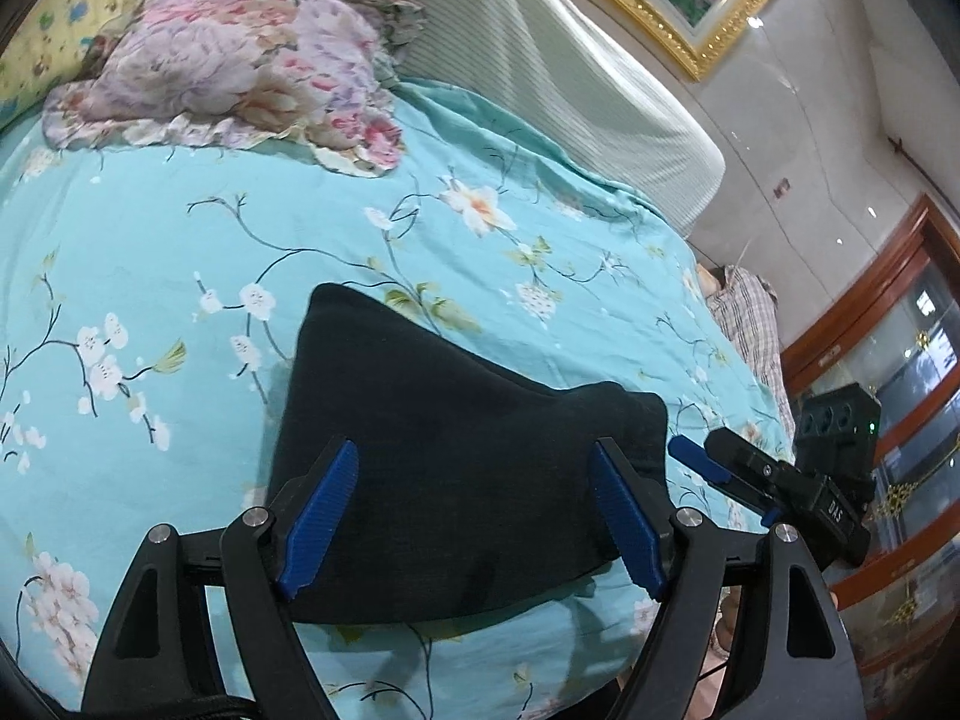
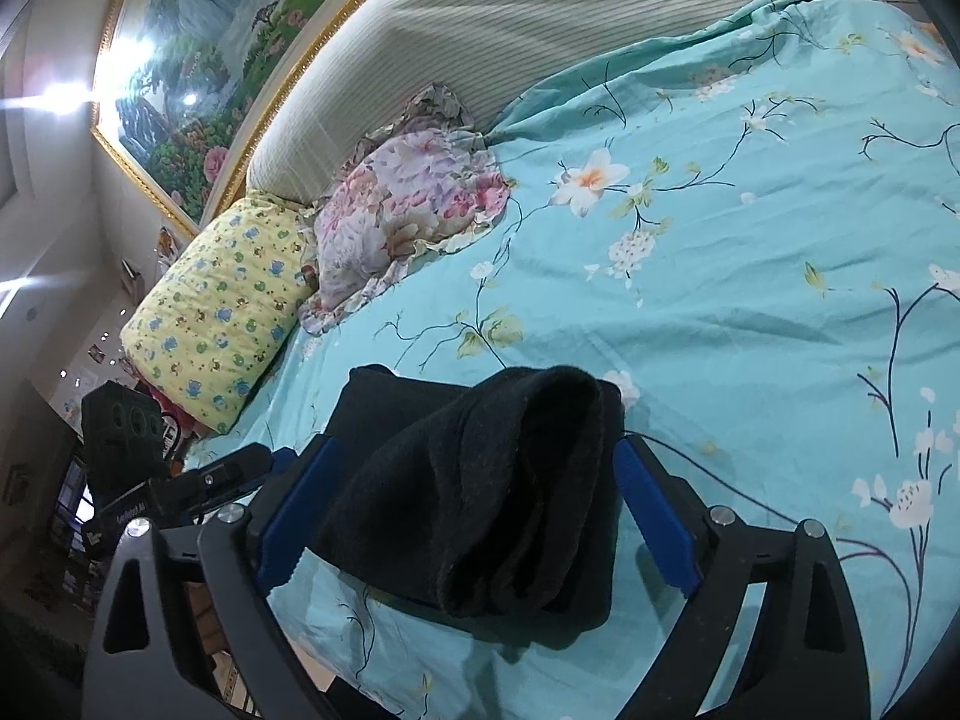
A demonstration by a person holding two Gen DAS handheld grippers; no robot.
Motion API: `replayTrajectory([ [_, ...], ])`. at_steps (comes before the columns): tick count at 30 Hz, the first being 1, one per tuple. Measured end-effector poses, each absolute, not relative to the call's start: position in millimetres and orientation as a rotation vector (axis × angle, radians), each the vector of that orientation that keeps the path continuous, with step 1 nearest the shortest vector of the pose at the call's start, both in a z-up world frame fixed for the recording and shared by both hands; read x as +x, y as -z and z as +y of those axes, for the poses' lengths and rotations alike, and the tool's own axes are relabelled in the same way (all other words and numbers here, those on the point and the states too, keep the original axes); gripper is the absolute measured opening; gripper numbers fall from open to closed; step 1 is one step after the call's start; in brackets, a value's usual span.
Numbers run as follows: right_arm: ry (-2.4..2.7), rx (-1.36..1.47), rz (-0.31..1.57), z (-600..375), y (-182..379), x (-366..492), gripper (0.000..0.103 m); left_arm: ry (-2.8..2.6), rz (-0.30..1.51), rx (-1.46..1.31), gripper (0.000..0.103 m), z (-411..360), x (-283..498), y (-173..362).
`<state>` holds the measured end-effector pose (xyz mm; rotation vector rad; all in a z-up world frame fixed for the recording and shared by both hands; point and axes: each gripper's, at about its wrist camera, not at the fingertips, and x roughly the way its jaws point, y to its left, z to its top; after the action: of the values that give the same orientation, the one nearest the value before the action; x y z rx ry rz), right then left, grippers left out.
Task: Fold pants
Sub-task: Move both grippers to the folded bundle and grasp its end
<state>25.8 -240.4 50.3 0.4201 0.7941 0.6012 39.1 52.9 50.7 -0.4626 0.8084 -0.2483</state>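
Black pants (image 1: 456,468) lying folded on bed (image 1: 180,252) | left gripper (image 1: 474,516), right gripper (image 2: 474,510) both standing spread, pinching nothing | "UAS" showing on right gripper.

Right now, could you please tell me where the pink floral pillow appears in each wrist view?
Left wrist view: the pink floral pillow lies upper left, on the turquoise floral sheet.
Right wrist view: the pillow sits left of centre, beside the yellow pillow.
Shared landmark: the folded black pants.

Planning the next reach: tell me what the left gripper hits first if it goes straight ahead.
Most likely the folded black pants, lying between the open left gripper fingers on the floral bedsheet; depth is unclear.
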Motion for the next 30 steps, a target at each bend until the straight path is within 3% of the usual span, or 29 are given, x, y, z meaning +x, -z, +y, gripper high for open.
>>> replayTrajectory([
  [30,-0.522,0.469,0.818,-238.5,-34.2,15.9,0.094,0.217,0.872,-0.479,0.082,78.3,56.8,-44.4],
])
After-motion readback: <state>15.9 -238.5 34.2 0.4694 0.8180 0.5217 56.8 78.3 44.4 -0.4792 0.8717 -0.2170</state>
